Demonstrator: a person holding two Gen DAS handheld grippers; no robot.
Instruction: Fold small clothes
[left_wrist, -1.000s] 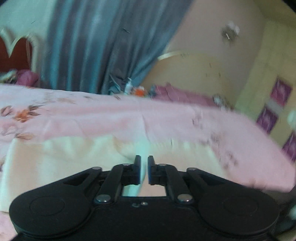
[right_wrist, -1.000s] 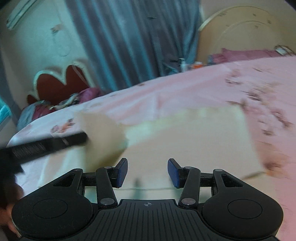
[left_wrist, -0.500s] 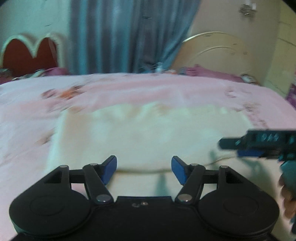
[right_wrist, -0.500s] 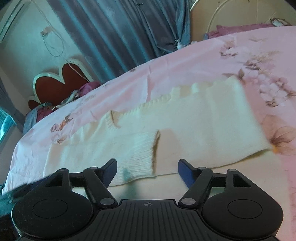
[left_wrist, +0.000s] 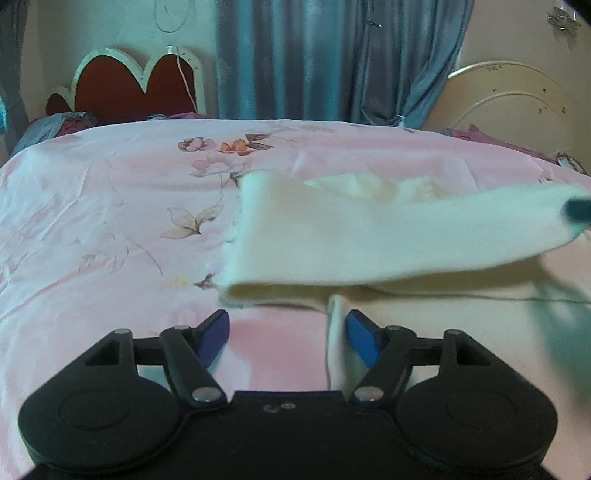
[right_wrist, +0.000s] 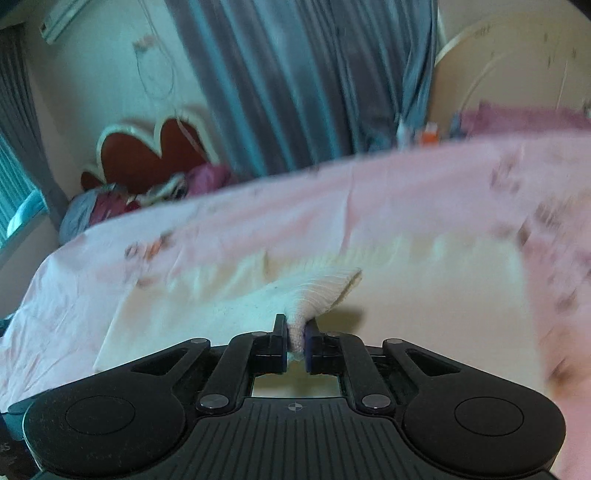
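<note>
Right wrist shows the right tool (right_wrist: 295, 341) clamped on the sleeve (right_wrist: 317, 288), stretched across the sweater (left_wrist: 369, 236); left tool (left_wrist: 288, 332) gapes empty.

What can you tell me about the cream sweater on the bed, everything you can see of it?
The cream sweater is a soft knit that lies on the pink floral bedsheet. One sleeve is lifted and drawn across the body; its ribbed cuff is pinched in the right gripper. The open left gripper hovers at its near edge.

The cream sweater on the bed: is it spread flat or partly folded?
Partly folded: the sweater has one part doubled over the rest, its cuff pinched in the right gripper.
</note>
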